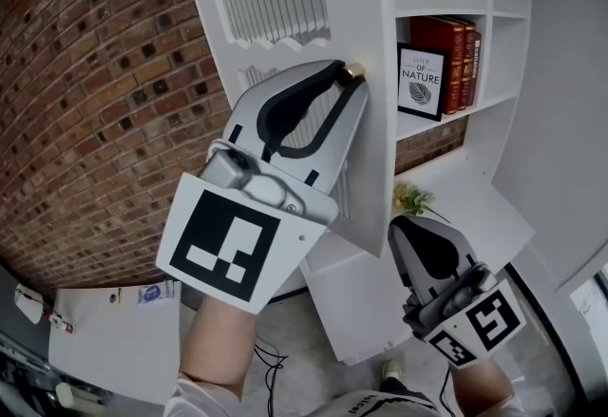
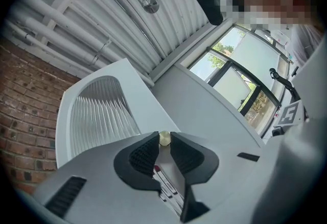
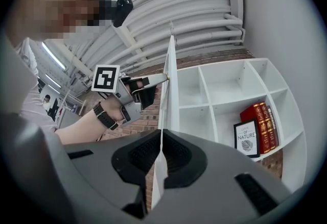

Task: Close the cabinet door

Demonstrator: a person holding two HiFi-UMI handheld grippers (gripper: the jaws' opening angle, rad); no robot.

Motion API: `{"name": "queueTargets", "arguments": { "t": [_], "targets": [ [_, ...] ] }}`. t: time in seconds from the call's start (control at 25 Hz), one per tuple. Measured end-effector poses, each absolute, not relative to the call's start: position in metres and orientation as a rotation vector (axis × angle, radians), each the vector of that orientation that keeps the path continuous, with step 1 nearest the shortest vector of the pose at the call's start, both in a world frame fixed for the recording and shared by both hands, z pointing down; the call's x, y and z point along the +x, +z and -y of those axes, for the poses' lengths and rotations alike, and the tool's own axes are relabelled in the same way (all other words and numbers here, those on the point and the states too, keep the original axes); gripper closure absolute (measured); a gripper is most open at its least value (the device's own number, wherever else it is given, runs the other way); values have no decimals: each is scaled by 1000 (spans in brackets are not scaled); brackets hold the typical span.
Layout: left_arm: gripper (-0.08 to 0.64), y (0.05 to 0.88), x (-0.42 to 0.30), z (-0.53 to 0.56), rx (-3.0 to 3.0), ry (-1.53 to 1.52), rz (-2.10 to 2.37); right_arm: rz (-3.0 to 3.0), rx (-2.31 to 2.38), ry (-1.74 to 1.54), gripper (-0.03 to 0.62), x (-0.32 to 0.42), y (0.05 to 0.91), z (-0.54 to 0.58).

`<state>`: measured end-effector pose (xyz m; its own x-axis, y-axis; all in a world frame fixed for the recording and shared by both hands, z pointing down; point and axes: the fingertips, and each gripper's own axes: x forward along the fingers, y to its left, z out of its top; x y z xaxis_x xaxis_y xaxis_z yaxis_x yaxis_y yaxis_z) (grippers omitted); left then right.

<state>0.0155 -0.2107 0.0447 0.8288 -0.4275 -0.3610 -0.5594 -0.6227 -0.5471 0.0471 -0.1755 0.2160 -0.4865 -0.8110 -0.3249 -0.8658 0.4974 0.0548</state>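
Left gripper (image 2: 164, 136) pinching brass knob (image 2: 164, 139), cabinet door (image 3: 170, 75) edge-on in right gripper view

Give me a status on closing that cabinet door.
Done: the left claw is clamped on the brass knob. In hand: the cabinet door stands well open, leaving the shelves and red books exposed. Left: swing it fully shut against the cabinet and let go. The right claw is closed, holding nothing that shows.
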Motion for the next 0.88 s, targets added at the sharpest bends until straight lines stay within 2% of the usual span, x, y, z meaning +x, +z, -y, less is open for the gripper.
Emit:
{"name": "queueTargets", "arguments": {
  "t": [0.88],
  "targets": [
    [477,45,92,291,-2238,208,-919,-2557,-1317,246,572,116,226,261]
  ]
}}
